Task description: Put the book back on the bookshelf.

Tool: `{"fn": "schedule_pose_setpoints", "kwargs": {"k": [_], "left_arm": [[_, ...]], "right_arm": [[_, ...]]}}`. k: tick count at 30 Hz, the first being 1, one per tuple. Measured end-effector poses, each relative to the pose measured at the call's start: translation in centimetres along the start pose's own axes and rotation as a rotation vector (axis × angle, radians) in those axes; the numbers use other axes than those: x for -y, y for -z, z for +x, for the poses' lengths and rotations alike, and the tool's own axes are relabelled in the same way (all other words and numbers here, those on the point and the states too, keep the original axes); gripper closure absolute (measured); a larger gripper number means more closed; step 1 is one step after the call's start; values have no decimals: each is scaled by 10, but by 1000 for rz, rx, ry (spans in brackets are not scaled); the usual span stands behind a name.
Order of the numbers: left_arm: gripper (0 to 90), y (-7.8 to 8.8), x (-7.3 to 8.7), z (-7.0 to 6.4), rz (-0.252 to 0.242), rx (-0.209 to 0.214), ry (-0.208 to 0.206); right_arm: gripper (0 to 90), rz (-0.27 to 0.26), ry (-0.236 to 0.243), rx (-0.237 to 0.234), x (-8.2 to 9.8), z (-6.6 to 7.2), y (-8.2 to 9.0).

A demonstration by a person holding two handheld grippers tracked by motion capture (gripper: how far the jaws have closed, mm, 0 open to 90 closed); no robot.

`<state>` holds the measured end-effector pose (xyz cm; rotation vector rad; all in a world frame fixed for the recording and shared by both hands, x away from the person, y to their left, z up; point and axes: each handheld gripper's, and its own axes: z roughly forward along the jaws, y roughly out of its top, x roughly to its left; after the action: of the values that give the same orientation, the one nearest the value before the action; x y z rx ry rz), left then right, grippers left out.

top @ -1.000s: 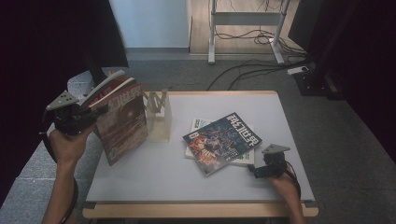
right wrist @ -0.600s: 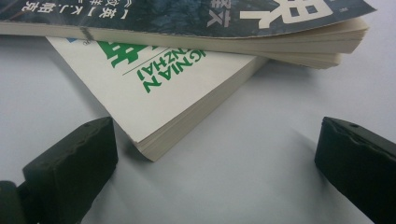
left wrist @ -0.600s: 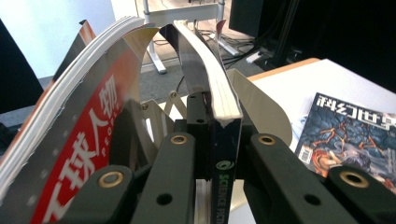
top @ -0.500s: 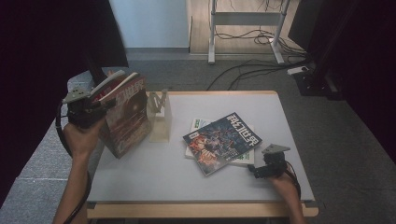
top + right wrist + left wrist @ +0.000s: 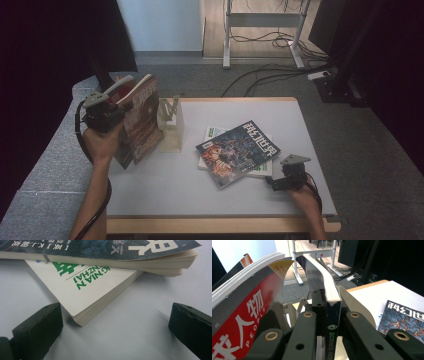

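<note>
The held magazine (image 5: 142, 120) had a dark spine with white lettering and a reddish-brown cover. It hung upright over the table's left edge, spine up and pages fanning open, just beside a pale wooden rack (image 5: 171, 125). A red-covered magazine (image 5: 244, 317) arched against it. Two more lay flat mid-table: a dark blue illustrated one (image 5: 239, 152), skewed, on top of a white one with green lettering (image 5: 82, 287).

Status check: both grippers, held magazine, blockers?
Left gripper shut on dark-spined magazine, raised beside pale slotted rack. Right gripper open, resting by flat magazine stack. Red-covered magazine alongside.
</note>
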<state>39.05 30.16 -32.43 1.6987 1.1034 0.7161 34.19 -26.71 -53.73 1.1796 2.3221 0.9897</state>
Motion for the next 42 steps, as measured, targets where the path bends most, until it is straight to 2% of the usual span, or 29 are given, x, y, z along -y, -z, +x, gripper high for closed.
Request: {"fn": "schedule_pose_setpoints", "kwargs": {"k": [8, 16, 21, 24, 26, 29, 31, 34, 36, 42], "left_arm": [[841, -3, 15, 5, -50, -7, 31], [836, 9, 27, 12, -24, -1, 24], [832, 15, 40, 14, -36, 6, 41], [830, 17, 41, 14, -38, 4, 40], [820, 16, 41, 12, -29, 0, 25], [791, 12, 44, 6, -1, -32, -20], [780, 10, 49, 6, 14, -45, -29], [777, 8, 60, 7, 25, -41, -12], [768, 7, 67, 6, 43, -54, -22], [768, 2, 89, 4, 85, -66, -11]], "right_arm": [[0, -3, 0, 1, 0, 0, 0], [0, -2, 0, 1, 0, 0, 0], [0, -2, 0, 2, 0, 0, 0], [0, -3, 1, 2, 0, 0, 0], [0, -3, 1, 2, 0, 0, 0], [0, -3, 1, 1, 0, 0, 0], [0, -3, 2, 1, 0, 0, 0], [0, -3, 1, 2, 0, 0, 0], [0, -3, 2, 1, 0, 0, 0], [0, -4, 0, 2, 0, 0, 0]]}}
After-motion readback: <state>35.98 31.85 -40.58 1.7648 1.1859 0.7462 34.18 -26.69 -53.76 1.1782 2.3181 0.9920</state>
